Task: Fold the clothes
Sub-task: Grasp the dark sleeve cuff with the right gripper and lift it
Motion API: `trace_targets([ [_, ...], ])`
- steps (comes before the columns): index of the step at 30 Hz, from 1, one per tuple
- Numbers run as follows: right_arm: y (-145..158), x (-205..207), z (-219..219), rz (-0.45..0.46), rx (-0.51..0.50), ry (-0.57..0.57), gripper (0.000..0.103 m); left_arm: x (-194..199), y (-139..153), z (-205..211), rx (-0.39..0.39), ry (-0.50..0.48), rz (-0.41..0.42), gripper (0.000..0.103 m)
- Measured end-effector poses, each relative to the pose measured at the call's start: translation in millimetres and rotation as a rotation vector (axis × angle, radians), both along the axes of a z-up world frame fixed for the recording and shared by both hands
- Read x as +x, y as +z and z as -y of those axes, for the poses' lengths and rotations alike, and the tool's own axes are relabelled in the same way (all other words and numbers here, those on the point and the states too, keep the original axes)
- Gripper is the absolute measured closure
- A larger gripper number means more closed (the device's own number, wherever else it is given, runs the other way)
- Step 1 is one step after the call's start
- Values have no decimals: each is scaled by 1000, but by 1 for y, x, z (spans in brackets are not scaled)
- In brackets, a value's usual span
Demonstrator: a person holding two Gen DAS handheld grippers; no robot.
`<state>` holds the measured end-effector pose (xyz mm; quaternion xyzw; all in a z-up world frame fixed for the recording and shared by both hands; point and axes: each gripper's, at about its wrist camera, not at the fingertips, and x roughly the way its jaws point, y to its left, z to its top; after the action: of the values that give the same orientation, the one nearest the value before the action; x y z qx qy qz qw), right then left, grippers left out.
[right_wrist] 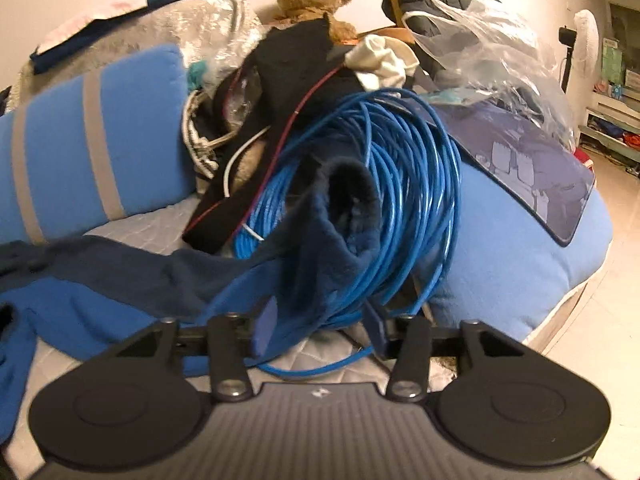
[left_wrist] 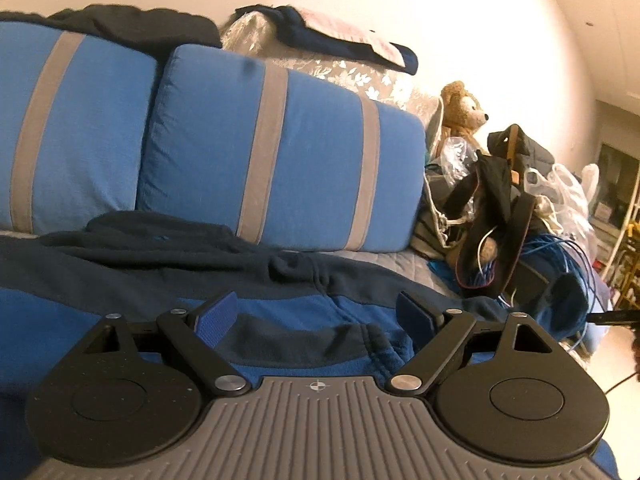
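Left gripper (left_wrist: 316,320): we find it open above the blue-and-navy fleece garment (left_wrist: 280,280).
Right gripper (right_wrist: 320,330): we see navy sleeve cuff (right_wrist: 340,216) between its jaws; grip unclear.

Black linkage arms, silver screws, ribbed grey base — blue fingers (left_wrist: 216,320)

Before me a fleece garment (left_wrist: 304,316) lies spread over the sofa seat, bright blue with navy panels. It is rumpled, not folded. A navy band runs across it from nine o'clock toward three, bunched in soft ridges near the middle. At five o'clock a navy-lined opening with a blue stitched edge gapes loosely. In my right view its navy sleeve (right_wrist: 320,256) rises from the blue body at eight o'clock and stands up toward twelve, cuff (right_wrist: 352,192) open and curled, fuzzy inside.
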<state>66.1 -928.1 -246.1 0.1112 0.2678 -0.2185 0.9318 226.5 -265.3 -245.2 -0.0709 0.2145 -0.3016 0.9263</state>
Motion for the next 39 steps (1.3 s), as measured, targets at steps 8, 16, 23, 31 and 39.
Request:
trace_targets([
  [8, -20, 36, 19, -21, -49, -79, 62, 0, 0, -5, -11, 29, 4, 16],
  [16, -24, 49, 20, -17, -12, -113, 85, -1, 0, -3, -7, 22, 7, 16],
  [23, 4, 52, -8, 7, -20, -56, 88, 1, -1, -7, -14, 50, -4, 16],
  [31, 43, 67, -49, 74, 20, 35, 90, 5, -4, -7, 9, 84, -27, 16],
  [39, 66, 89, -87, 98, 48, 113, 90, 7, -7, -6, 25, 94, -45, 16],
])
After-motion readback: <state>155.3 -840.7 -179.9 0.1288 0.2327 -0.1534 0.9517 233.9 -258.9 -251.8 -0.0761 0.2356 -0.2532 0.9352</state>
